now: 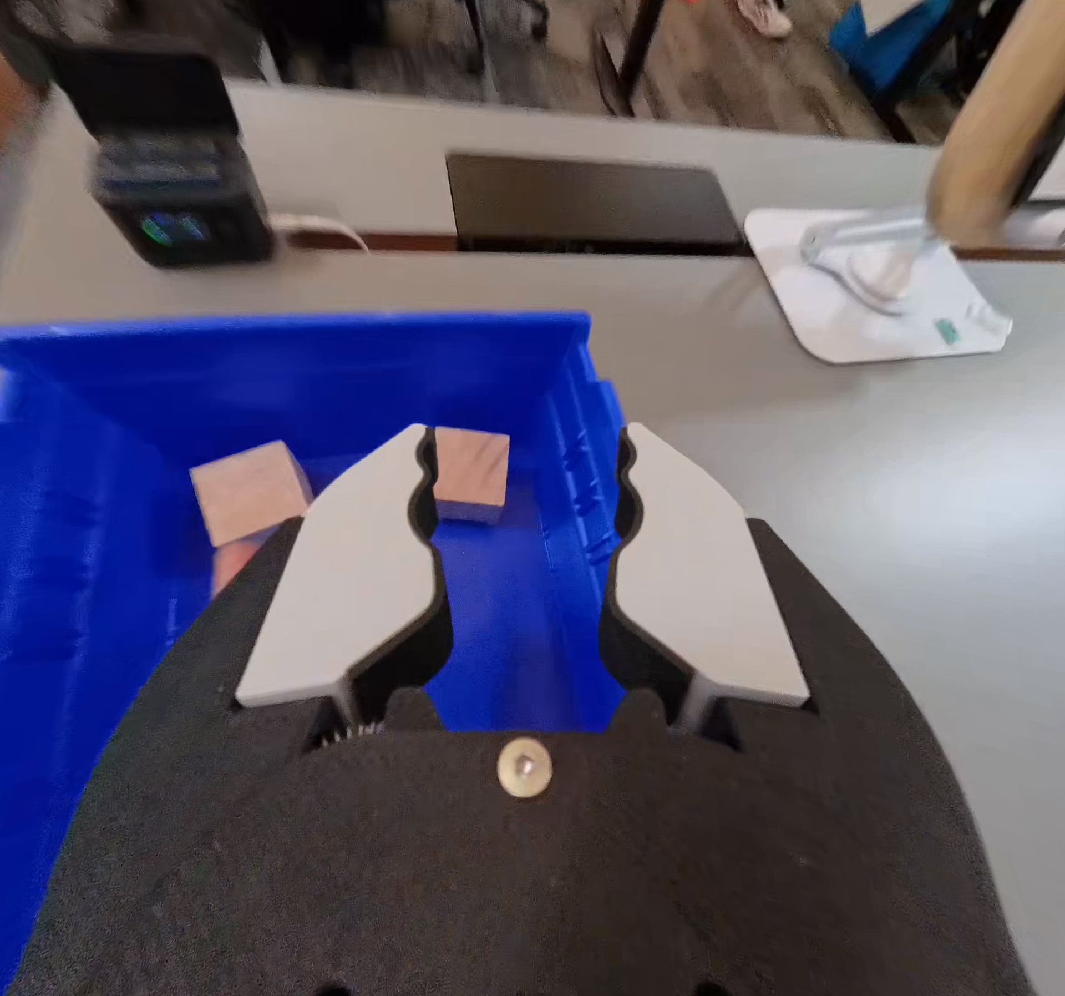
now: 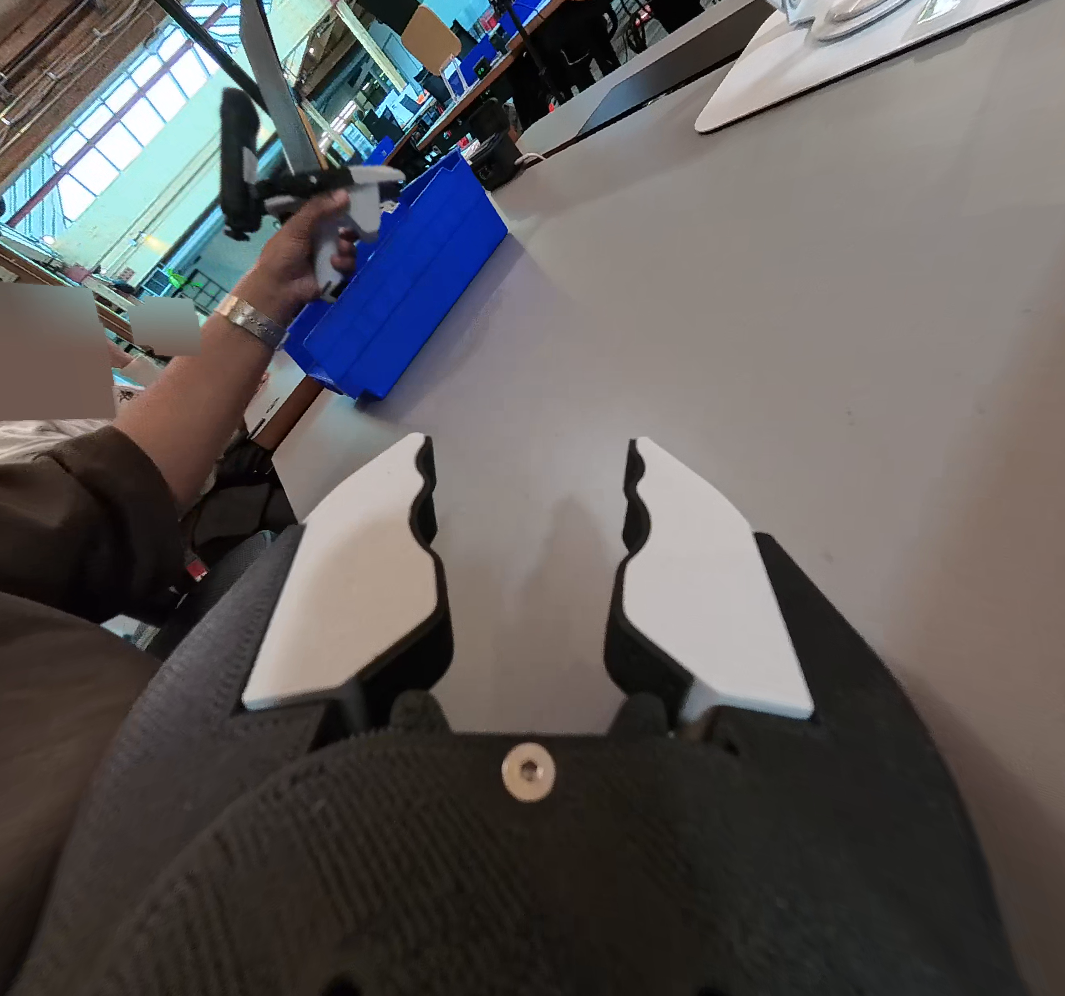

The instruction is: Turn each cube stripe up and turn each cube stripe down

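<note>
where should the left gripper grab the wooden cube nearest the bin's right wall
Take the wooden cube across its left and right side faces, coming down from above. It sits flat, those faces look parallel, and the blue bin walls likely block a level approach. The left gripper is open above it; mind the right wall.

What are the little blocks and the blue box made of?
The cubes look like plain, unpainted wood: pale tan with faint grain. The blue bin looks like moulded plastic: one even, slightly shiny colour with ribbed walls. The picture is blurry, so that's my best guess.
</note>
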A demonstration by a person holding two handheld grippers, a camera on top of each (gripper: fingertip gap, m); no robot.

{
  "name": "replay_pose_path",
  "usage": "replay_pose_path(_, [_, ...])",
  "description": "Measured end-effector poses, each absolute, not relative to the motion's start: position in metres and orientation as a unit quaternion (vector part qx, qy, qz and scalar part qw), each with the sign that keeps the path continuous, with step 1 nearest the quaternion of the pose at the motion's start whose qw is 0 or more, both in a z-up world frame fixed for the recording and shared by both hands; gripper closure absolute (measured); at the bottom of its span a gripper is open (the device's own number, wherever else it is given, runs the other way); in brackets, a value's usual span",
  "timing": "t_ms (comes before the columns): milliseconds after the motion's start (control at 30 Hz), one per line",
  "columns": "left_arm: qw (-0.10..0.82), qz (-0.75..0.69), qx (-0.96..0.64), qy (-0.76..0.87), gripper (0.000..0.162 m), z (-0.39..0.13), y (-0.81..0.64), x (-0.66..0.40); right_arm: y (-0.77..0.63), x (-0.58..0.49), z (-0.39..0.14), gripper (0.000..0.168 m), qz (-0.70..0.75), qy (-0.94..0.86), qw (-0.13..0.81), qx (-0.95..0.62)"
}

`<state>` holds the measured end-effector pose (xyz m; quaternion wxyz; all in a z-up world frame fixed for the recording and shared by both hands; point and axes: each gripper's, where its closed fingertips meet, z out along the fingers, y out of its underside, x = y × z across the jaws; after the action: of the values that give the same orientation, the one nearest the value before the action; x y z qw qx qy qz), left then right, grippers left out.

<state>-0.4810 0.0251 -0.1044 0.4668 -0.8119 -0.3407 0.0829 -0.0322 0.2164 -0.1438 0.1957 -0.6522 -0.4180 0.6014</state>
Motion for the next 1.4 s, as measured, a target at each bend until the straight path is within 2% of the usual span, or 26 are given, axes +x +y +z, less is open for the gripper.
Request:
replay_pose_path(233, [0.371, 0.124, -0.865, -0.315, 0.094, -0.178, 0.032, -0.503, 0.221, -0.035, -0.129, 0.105, 0.627, -0.377, 0.19, -0.654])
replay_pose_path(300, [0.346, 0.121, -0.88, -0.304, 0.102, -0.191, 0.033, -0.502, 0.221, -0.035, -0.128, 0.104, 0.628, -0.378, 0.192, -0.653])
replay_pose_path(333, [0.335, 0.139, -0.882, -0.3, 0.116, -0.192, 0.031, -0.505, 0.221, -0.035, -0.128, 0.104, 0.627, -0.38, 0.192, -0.652])
replay_pose_path(367, [0.335, 0.167, -0.878, -0.297, 0.121, -0.187, 0.028, -0.51, 0.22, -0.035, -0.129, 0.104, 0.625, -0.383, 0.193, -0.652])
replay_pose_path(467, [0.389, 0.232, -0.832, -0.321, 0.121, -0.146, 0.018, -0.521, 0.22, -0.034, -0.127, 0.104, 0.623, -0.388, 0.197, -0.65])
replay_pose_path(600, [0.536, 0.211, -0.746, -0.334, 0.121, -0.053, 0.015, -0.493, 0.22, -0.034, -0.124, 0.105, 0.622, -0.396, 0.206, -0.643])
replay_pose_path(733, [0.685, 0.059, -0.678, -0.26, 0.122, 0.037, 0.046, -0.394, 0.214, -0.036, -0.123, 0.105, 0.624, -0.408, 0.204, -0.634])
replay_pose_path(867, [0.748, -0.13, -0.627, -0.174, 0.122, 0.07, 0.089, -0.268, 0.204, -0.034, -0.121, 0.104, 0.629, -0.422, 0.202, -0.621])
replay_pose_path(933, [0.772, -0.176, -0.598, -0.126, 0.122, 0.067, 0.107, -0.212, 0.196, -0.032, -0.115, 0.103, 0.644, -0.423, 0.196, -0.606])
replay_pose_path(1033, [0.768, -0.23, -0.591, -0.091, 0.122, 0.037, 0.138, -0.146, 0.18, -0.026, -0.093, 0.1, 0.687, -0.421, 0.199, -0.557])
replay_pose_path(1233, [0.697, -0.411, -0.578, -0.106, 0.122, -0.018, 0.173, -0.07, 0.161, -0.018, -0.067, 0.099, 0.715, -0.424, 0.249, -0.497])
replay_pose_path(1400, [0.642, -0.501, -0.564, -0.136, 0.122, -0.042, 0.184, -0.036, 0.167, -0.025, -0.07, 0.104, 0.736, -0.376, 0.213, -0.521])
